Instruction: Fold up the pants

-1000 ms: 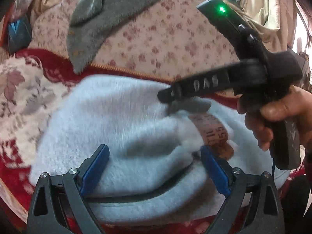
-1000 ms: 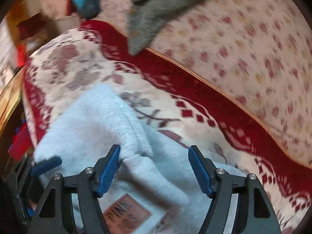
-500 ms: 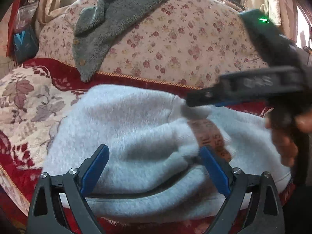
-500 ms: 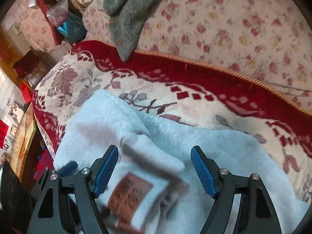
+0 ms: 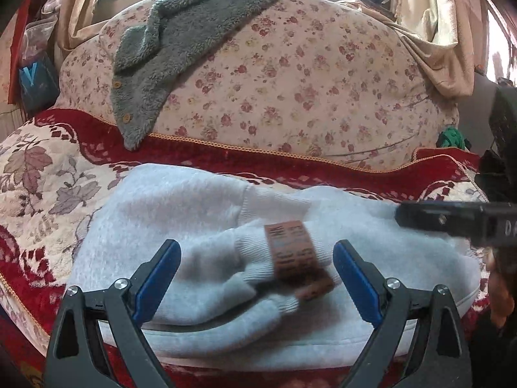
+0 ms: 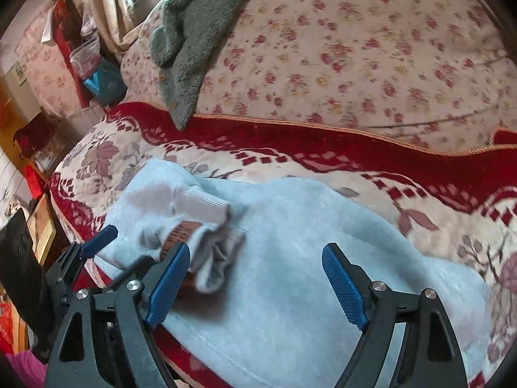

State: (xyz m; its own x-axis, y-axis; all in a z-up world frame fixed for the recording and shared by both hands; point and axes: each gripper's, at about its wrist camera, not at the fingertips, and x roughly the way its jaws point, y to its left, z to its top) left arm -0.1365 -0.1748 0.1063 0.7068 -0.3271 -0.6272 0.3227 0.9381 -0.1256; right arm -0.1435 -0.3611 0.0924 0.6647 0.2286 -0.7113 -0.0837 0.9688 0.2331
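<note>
Left wrist view: the left gripper [image 5: 255,270] has its jaws spread wide, grasping nothing, one blue pad on each side of the ribbed cuffs [image 5: 284,258].
Pants: the pale blue fleece pants [image 5: 161,213] lie folded on the red patterned blanket [image 5: 38,174], in front of the floral cushion [image 5: 290,80].
Cuffs: bunched on top of the pants, with a brown label [image 5: 292,252] wrapped over one.
Right wrist view: the right gripper [image 6: 255,279] hovers over the pants [image 6: 307,242], jaws released and holding nothing; its left pad sits just beside the cuffs [image 6: 206,223].
Other gripper: the right gripper's black body [image 5: 465,220] shows at the pants' right edge in the left wrist view.
Cushion: a grey fleece garment [image 5: 181,32] drapes over it, well apart from the pants.
</note>
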